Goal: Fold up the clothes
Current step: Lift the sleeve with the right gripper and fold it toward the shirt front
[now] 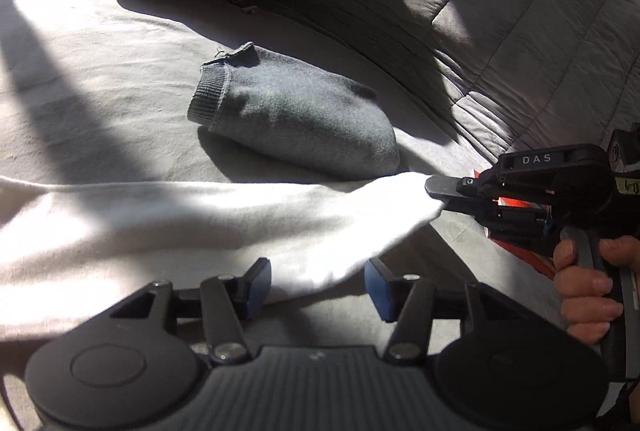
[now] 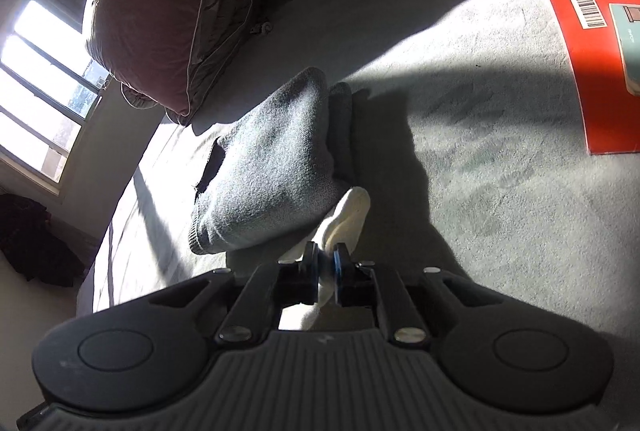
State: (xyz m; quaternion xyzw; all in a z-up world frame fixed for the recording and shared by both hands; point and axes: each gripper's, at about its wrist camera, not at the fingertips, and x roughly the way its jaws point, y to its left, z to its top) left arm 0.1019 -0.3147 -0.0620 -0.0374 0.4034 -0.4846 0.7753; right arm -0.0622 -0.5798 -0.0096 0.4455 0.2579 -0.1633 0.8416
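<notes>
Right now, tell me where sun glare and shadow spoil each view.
Left wrist view: sunlight washes out the white garment; broad shadow bands cross the bed sheet. Right wrist view: the window is blown out; shadow falls over the grey folded garment.

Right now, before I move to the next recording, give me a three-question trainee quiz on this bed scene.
1. True or false: the right claw is shut on the white cloth.
2. What lies just beyond the white cloth: A) a red cup, B) a folded grey sock pair, C) a towel stack?
3. Fill in: the left claw stands ____, its pads not pressing the cloth.

Key: 1 true. 2 B. 3 open.
</notes>
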